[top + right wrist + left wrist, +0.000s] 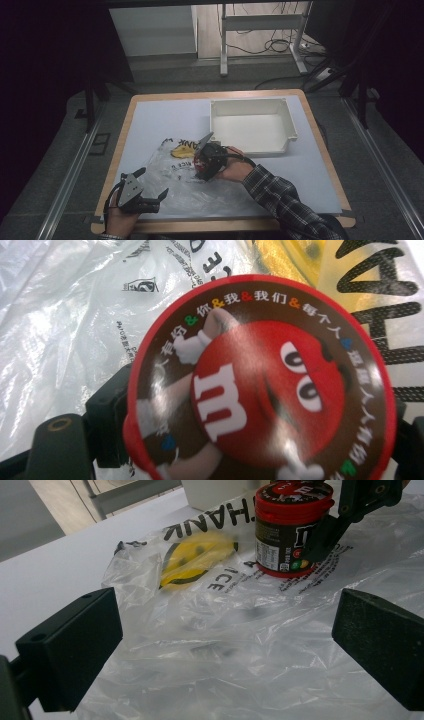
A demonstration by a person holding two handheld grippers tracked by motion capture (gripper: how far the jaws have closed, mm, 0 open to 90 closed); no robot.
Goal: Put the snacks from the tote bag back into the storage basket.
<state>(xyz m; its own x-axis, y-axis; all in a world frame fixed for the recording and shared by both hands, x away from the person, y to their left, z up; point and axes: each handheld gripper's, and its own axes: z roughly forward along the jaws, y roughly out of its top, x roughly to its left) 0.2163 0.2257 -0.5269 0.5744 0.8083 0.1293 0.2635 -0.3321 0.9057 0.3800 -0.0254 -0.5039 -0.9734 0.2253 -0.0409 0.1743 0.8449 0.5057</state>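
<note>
A candy jar (199, 162) with a red lid (260, 385) stands upright on a clear plastic bag (185, 192) printed with a yellow smiley face (197, 557). My right gripper (204, 165) reaches over it from the right, shut on the jar, with one black finger (325, 535) pressed against its side. In the right gripper view the lid sits between my two jaws. My left gripper (151, 182) rests low at the table's front left, open, its jaws spread wide over the bag's near edge (225, 645) with nothing between them.
A white open bin (287, 120) sits at the back right of the pale table top (150, 115). The wooden edge runs around the table. Beyond the table are a metal stand and loose cables on the floor.
</note>
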